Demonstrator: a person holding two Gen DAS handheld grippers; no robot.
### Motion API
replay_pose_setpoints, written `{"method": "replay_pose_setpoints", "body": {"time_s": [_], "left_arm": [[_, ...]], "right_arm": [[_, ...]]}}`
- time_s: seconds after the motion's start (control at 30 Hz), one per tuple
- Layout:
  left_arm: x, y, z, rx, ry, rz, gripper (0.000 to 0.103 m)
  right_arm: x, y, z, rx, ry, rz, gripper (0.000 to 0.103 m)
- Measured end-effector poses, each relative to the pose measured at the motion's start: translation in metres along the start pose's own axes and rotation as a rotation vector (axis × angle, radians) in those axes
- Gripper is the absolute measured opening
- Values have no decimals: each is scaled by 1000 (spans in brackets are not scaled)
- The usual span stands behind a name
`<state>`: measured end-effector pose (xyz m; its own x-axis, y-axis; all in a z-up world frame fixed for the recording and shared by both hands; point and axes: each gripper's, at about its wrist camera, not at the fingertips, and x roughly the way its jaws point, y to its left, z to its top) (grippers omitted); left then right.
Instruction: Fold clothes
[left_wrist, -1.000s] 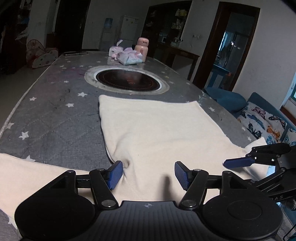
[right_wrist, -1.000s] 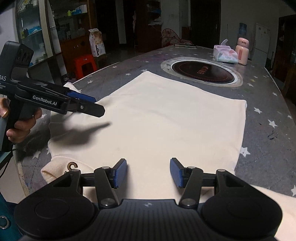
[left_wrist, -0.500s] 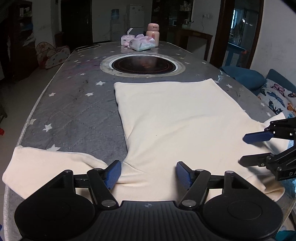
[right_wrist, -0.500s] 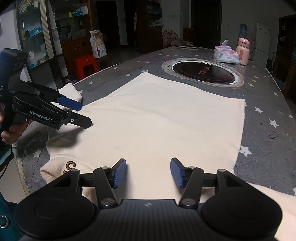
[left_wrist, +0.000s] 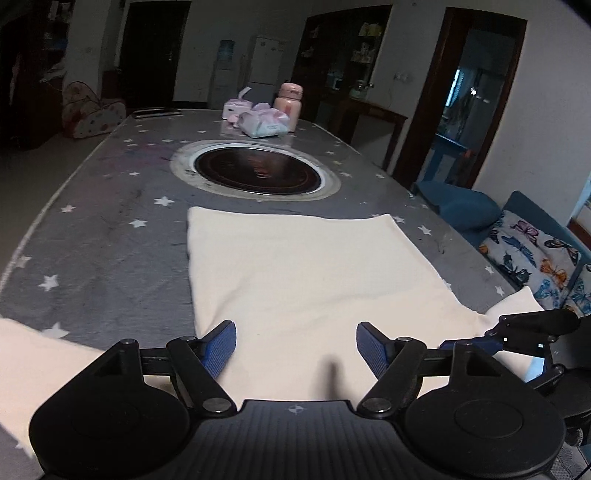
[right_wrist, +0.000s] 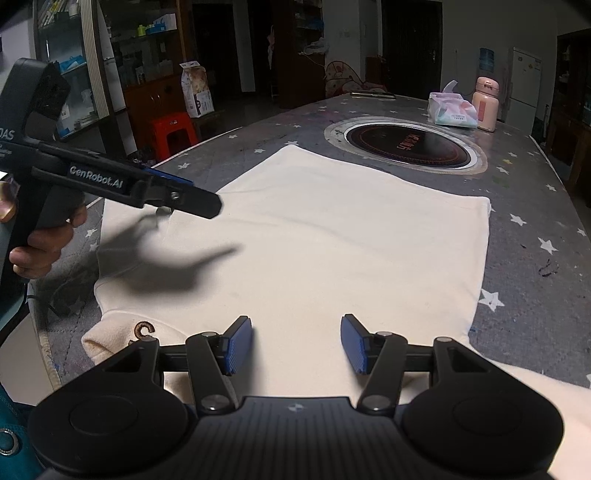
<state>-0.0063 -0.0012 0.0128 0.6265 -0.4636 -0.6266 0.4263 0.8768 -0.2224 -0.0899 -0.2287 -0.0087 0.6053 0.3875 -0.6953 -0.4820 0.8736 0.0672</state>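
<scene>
A cream sweatshirt (left_wrist: 306, 273) (right_wrist: 314, 240) lies flat on the grey star-patterned tablecloth (left_wrist: 92, 251), its hem towards the round hob. One sleeve (left_wrist: 26, 358) trails off to the left and the other (right_wrist: 554, 410) to the right. A brown embroidered mark (right_wrist: 144, 330) shows near the collar. My left gripper (left_wrist: 295, 347) hovers over the near part of the cloth, jaws wide apart and empty. In the right wrist view the left gripper (right_wrist: 199, 201) casts a shadow on the shirt, held by a hand (right_wrist: 40, 243). My right gripper (right_wrist: 295, 343) is open over the collar end, holding nothing.
A round inset hob (left_wrist: 258, 173) (right_wrist: 406, 144) sits mid-table. Beyond it stand tissue packs (left_wrist: 264, 123) and a pink bottle (left_wrist: 290, 105). A blue sofa with a butterfly cushion (left_wrist: 528, 251) flanks one table side, a red stool (right_wrist: 173, 129) the other.
The left gripper dipped towards the left sleeve side, then rose and swung back over the shirt. Its jaws look slightly wider. The right gripper has stayed put.
</scene>
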Motion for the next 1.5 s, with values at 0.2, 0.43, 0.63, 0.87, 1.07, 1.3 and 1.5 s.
{"method": "replay_pose_setpoints", "body": {"time_s": [0.2, 0.43, 0.63, 0.87, 1.07, 1.3, 1.5], "left_arm": [[11, 15, -8, -25, 48, 39, 74], [-12, 23, -12, -59, -10, 45, 75], [-47, 52, -23, -106, -77, 280, 74], [-71, 119, -37, -268, -100, 581, 72], [-74, 169, -49, -413, -115, 626, 67], [-78, 184, -52, -492, -162, 532, 43], [-94, 178, -53, -504, -207, 529, 5]], "right_arm": [[0, 0, 0, -2, 3, 0, 55], [1, 0, 1, -6, 6, 0, 56], [1, 0, 3, -5, 0, 4, 55], [-1, 7, 5, -13, -10, 12, 55], [-2, 13, 7, -21, -11, 14, 55], [-4, 17, 10, -22, -17, 7, 55], [-8, 20, 12, -27, -31, 7, 55]]}}
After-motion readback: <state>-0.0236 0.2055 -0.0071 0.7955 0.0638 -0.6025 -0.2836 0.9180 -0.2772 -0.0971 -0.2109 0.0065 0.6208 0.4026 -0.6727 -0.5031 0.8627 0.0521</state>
